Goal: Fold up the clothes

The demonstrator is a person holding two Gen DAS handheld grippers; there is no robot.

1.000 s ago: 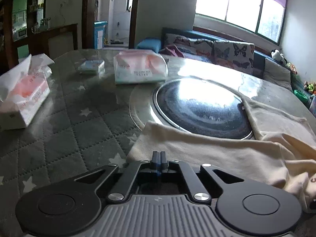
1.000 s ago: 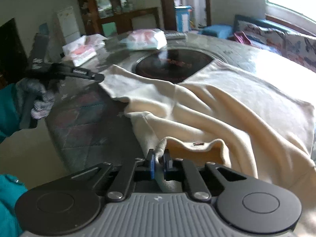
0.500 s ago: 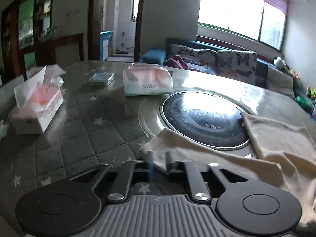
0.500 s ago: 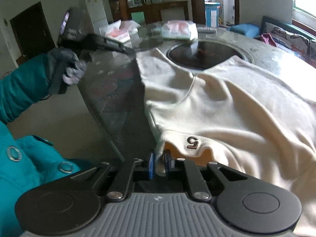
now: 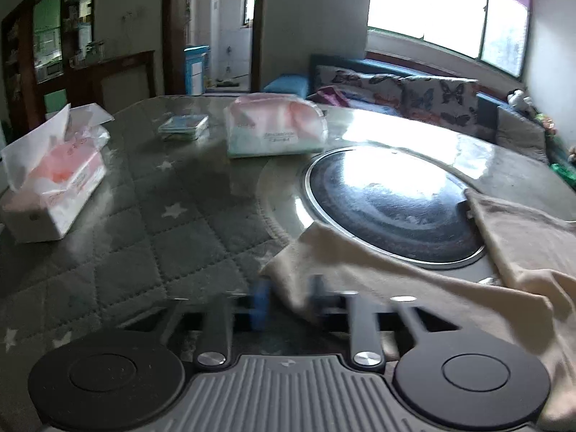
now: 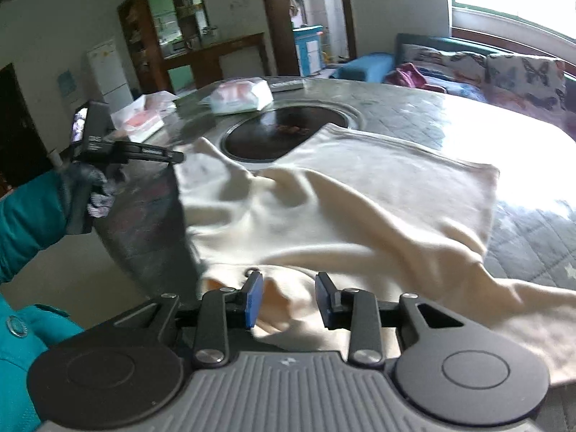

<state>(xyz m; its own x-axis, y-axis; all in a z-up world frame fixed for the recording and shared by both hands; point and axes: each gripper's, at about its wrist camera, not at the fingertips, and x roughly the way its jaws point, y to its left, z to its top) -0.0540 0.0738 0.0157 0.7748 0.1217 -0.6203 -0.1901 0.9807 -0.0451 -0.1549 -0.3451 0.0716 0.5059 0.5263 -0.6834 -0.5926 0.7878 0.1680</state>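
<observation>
**Taking new hold on the cream garment**

The cream garment point(image 6: 360, 194) lies spread on the table point(image 5: 151, 237), with one part over the dark round plate point(image 5: 388, 198) in the middle and its near edge hanging toward me.

My left hand-held gripper point(image 5: 288, 302) is blurred in its own camera, but its jaws are closing, and a corner of the cloth sits between them; in the right camera its tip meets the garment's far left corner. I cannot yet tell if the pads really press the cloth. My right hand-held gripper point(image 6: 288, 298) is opening: the blue pads point(image 6: 253, 298) stand clearly apart, the cloth lies loose between them, and nothing is held.

To do this step well, I think I must take each corner deep between the pads, only one layer, and keep both hands at equal height. The tissue box point(image 5: 54, 187) and the tissue pack point(image 5: 275, 129) are well apart from the cloth.
</observation>
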